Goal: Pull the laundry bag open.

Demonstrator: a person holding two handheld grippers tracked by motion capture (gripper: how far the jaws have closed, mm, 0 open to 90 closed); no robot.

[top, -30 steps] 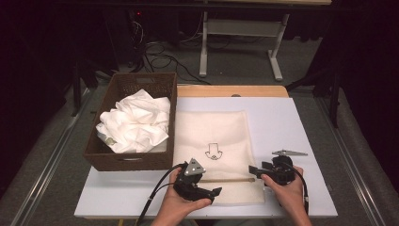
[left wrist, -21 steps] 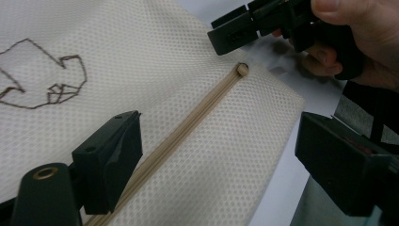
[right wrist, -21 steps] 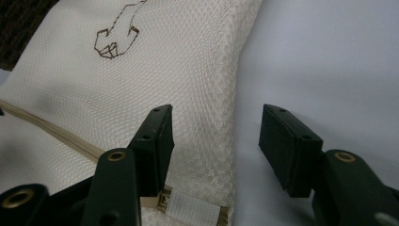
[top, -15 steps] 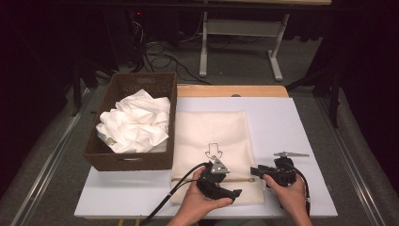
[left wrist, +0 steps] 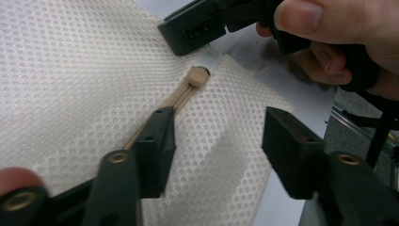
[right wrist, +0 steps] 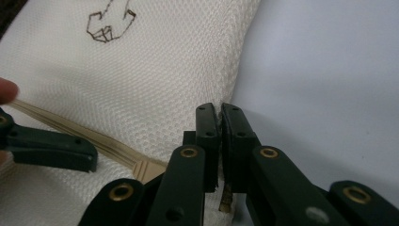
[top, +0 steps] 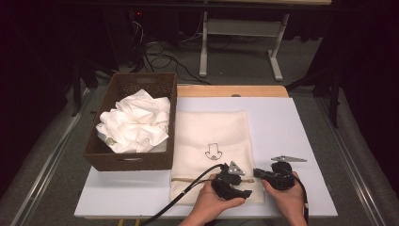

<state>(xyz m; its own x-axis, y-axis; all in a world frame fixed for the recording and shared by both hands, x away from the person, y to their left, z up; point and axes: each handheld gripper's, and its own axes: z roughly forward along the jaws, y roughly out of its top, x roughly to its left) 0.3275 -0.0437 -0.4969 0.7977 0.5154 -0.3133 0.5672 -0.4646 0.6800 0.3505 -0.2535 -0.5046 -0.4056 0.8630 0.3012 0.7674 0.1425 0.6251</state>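
Observation:
A cream mesh bag (top: pixel 211 132) with a small outline print lies flat on the white table (top: pixel 291 122). A tan zipper (left wrist: pixel 179 96) runs along its near end to a round pull (left wrist: pixel 197 75). My left gripper (top: pixel 244 185) sits over that end, jaws apart and just closing, with a ridge of mesh between them (left wrist: pixel 221 146); the pads do not press on it. My right gripper (right wrist: pixel 220 117) has just closed and is shut on the bag's edge (right wrist: pixel 230 84) beside the zipper's end. It also appears at the top of the left gripper view (left wrist: pixel 207 23).
A brown woven basket (top: pixel 127 160) stands at the table's left and holds crumpled white cloths (top: pixel 134 122). A wooden strip (top: pixel 230 90) lies along the table's far edge. Bare table lies right of the bag. Dark floor, cables and a stand lie beyond.
My left hand has slid right along the bag's near end toward the right gripper. The right hand has stayed in place.

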